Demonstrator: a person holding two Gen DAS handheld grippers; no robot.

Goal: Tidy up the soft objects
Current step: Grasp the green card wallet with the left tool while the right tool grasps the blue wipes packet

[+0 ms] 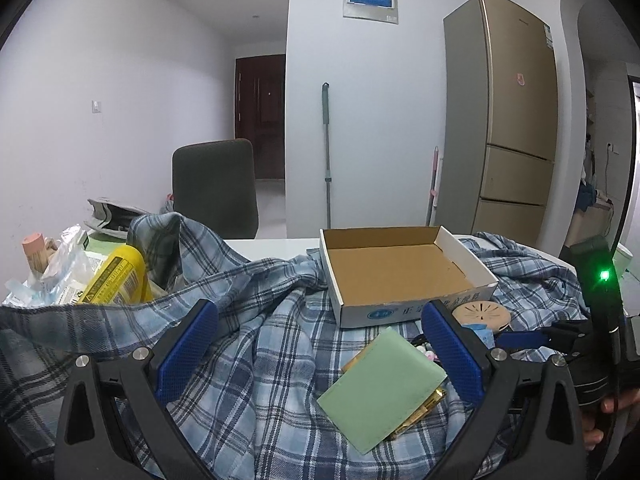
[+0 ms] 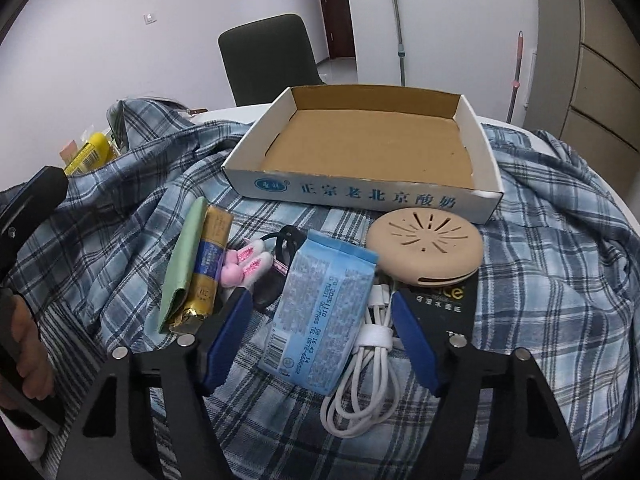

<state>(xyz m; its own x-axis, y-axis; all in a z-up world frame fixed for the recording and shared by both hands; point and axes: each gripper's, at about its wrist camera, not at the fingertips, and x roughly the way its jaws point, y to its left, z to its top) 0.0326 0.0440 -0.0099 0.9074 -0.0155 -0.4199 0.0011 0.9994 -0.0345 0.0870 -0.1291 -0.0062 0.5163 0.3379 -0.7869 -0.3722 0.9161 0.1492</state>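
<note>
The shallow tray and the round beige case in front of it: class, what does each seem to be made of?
The tray: corrugated cardboard, matte brown inside, white printed outside, with folded corners showing. The round beige case: probably soft silicone or rubber, matte, with moulded slits and rounded edges; hard plastic cannot be ruled out.

Both wrist views look low and close across the desk toward its far edge, sharing the cardboard tray point(image 1: 404, 268) point(image 2: 372, 148) and plaid shirt point(image 1: 256, 344) point(image 2: 120, 232)
</note>
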